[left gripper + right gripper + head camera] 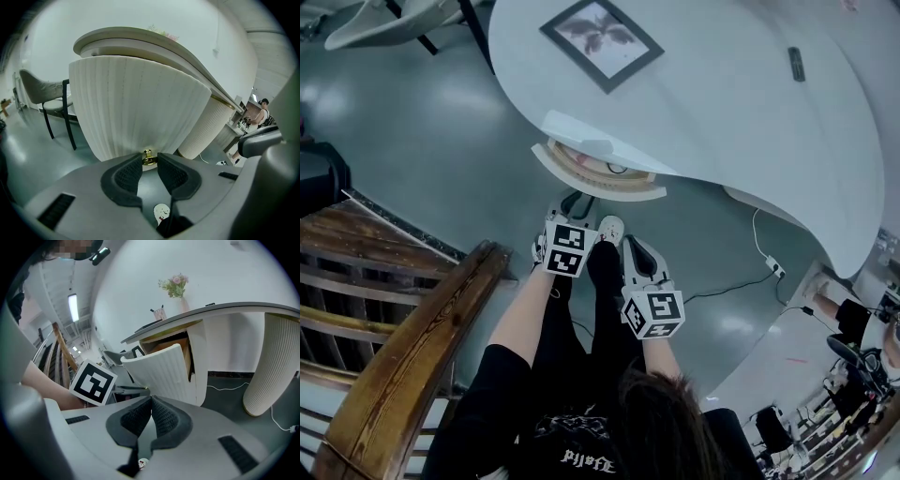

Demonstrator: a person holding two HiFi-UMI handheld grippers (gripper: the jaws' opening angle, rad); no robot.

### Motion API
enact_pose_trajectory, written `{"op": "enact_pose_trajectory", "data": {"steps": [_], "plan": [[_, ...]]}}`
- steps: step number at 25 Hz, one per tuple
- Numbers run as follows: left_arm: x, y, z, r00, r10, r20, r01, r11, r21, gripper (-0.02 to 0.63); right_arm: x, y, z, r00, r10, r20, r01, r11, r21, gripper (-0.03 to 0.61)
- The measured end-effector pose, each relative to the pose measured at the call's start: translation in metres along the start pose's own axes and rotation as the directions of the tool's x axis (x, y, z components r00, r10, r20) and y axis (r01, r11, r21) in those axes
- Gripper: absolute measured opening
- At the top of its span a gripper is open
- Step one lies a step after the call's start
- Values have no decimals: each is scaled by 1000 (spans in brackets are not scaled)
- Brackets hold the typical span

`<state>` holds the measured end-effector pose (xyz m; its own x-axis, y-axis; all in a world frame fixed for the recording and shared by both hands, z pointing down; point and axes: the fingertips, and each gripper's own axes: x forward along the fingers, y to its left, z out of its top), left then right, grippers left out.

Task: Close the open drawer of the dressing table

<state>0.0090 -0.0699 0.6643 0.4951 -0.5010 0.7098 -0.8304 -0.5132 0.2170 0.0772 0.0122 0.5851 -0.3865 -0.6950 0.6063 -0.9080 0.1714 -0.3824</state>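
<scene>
The left gripper (150,158), nearest the lens, is being clamped on the brass knob (148,156) of the open drawer (592,187), which is jutting from under the dressing table (722,103) with a small dark ring (617,169) inside, while the right gripper (151,400) is being held closed, empty.

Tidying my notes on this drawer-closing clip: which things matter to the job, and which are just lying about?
Job: dressing table; open drawer; its brass knob; left gripper, shut on it.
Lying about: framed picture; chair; vase of flowers; wooden banister.
</scene>
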Motion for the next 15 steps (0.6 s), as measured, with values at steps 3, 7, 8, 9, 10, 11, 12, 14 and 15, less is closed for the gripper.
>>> {"op": "enact_pose_trajectory", "data": {"steps": [3,7,8,9,10,11,12,14,15], "plan": [[0,1,3,1000,1,5,-1,1000,7,114,1,2,0,1000,2,3,-2,1000,-3,26],[0,2,6,1000,10,7,-10,1000,4,114,-1,3,1,1000,7,4,-7,1000,-10,26],[0,2,8,1000,14,8,-14,1000,1,114,-1,3,2,1000,6,5,-6,1000,-9,26],[1,2,10,1000,18,9,-18,1000,-3,114,-1,2,2,1000,5,6,-5,1000,-7,26],[2,3,11,1000,21,7,-21,1000,-4,114,-1,1,2,1000,4,6,-4,1000,-4,26],[3,3,11,1000,22,3,-22,1000,-4,114,-1,0,2,1000,3,6,-3,1000,-2,26],[3,4,12,1000,23,2,-23,1000,-4,114,-1,-1,2,1000,2,4,-2,1000,0,26],[6,4,15,1000,22,5,-22,1000,-3,114,0,-5,2,1000,0,2,0,1000,1,26],[7,4,16,1000,22,7,-22,1000,-4,114,0,-6,3,1000,-1,1,1,1000,2,26]]}}
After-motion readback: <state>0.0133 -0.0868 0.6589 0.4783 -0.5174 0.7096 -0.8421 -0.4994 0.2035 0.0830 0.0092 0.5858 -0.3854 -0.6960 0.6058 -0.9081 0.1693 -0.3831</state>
